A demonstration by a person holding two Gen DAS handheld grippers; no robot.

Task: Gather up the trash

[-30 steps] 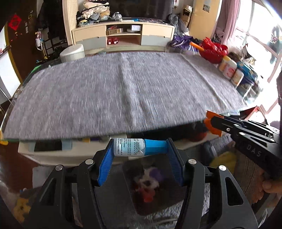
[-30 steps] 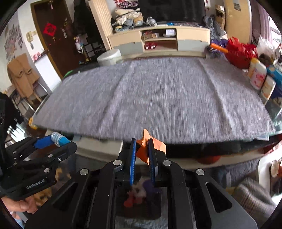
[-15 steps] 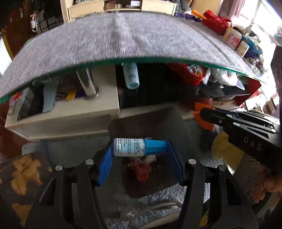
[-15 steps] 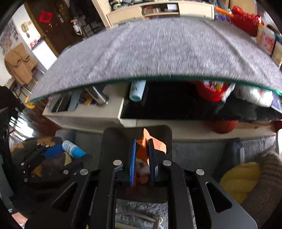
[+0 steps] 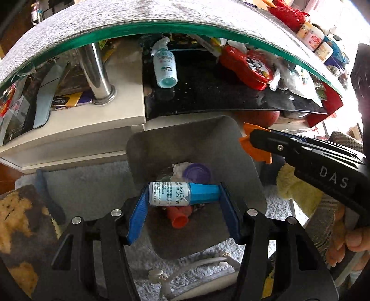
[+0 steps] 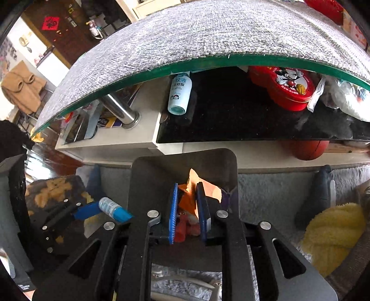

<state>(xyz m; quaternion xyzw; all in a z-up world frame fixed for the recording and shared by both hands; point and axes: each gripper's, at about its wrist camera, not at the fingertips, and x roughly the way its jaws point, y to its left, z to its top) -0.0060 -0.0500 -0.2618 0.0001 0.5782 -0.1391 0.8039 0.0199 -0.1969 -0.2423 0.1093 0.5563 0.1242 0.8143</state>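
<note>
My left gripper (image 5: 183,196) is shut on a small bottle with a blue cap (image 5: 182,193), held crosswise above the open grey trash bin (image 5: 249,162). The bin holds a purple lid (image 5: 197,172), a red cap (image 5: 180,217) and white scraps. My right gripper (image 6: 187,203) is shut on a piece of orange paper (image 6: 188,196) and hangs over the same bin (image 6: 148,185). In the left wrist view the right gripper's tip with the orange paper (image 5: 254,145) is at the bin's right rim. In the right wrist view the left gripper (image 6: 104,209) is at the bin's left side.
The glass table edge with its grey cloth (image 5: 161,14) arches overhead. Under it a shelf holds a spray bottle (image 5: 165,67) and a red tin (image 5: 249,67), beside a chrome leg (image 5: 97,69). A yellow plush (image 6: 333,233) lies right of the bin on a pale rug.
Both grippers have dropped from table height to below the table edge and now hang over the bin. Each still holds its item.
</note>
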